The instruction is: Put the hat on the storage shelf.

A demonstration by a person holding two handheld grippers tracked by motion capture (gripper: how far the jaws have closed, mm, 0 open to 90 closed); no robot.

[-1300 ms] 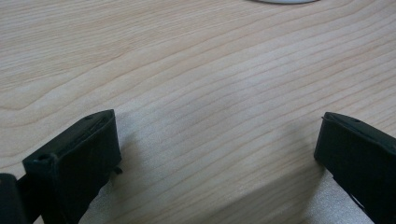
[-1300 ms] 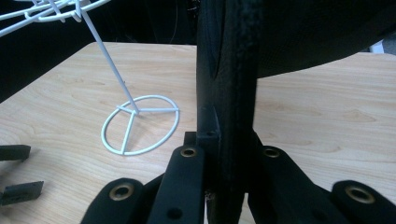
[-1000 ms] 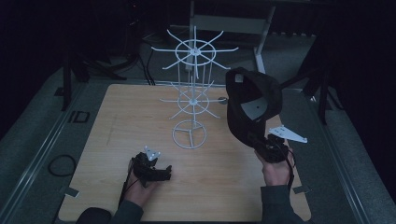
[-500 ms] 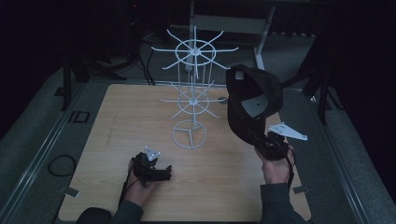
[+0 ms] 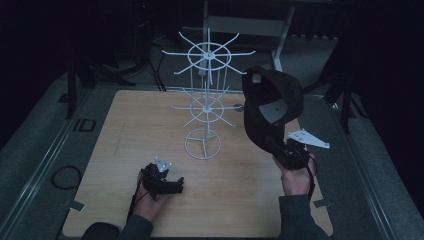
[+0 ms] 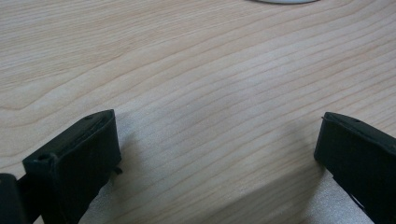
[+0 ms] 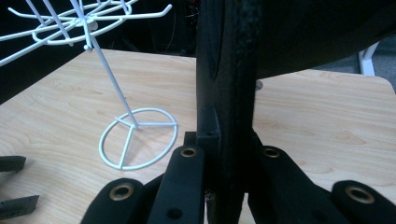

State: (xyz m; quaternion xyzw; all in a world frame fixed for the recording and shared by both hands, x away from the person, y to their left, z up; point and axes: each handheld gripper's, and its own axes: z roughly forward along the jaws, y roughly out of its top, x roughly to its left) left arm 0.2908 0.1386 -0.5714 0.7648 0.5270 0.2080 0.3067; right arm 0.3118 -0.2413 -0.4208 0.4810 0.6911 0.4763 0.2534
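- Right hand-held gripper (image 5: 278,148), clamped on the cap (image 5: 272,102), has carried it slightly nearer the rack (image 5: 206,95); hanging looks next.
- Left hand-held gripper (image 5: 172,185) rests agape on the table (image 5: 120,125), unmoved.

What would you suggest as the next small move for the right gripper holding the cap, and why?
Probably lift the black cap up and toward the white wire rack, aiming at a hook on its upper tier. The right gripper is shut on the cap's brim, holding it beside the rack and clear of the hooks. The left gripper rests open on the table.
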